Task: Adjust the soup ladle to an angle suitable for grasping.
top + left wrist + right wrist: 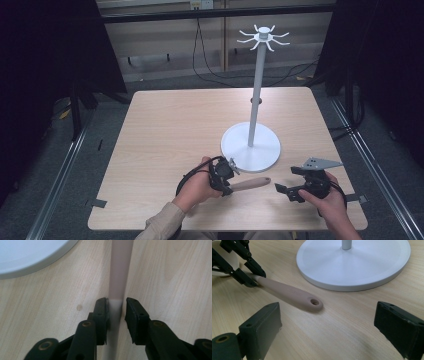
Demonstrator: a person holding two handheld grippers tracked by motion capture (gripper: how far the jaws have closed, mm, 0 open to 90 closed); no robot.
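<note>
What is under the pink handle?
The pink handle lies flat on the wooden table, beside the white stand's round base. The left gripper straddles its far end, so the utensil's head is hidden.

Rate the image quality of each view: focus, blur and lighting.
High view: even light on the table, dark surroundings, everything fairly sharp. Left gripper view: the pink handle is soft and out of focus between the left tongs. Right gripper view: the handle and white stand base are crisp, the near right tongs slightly blurred.
</note>
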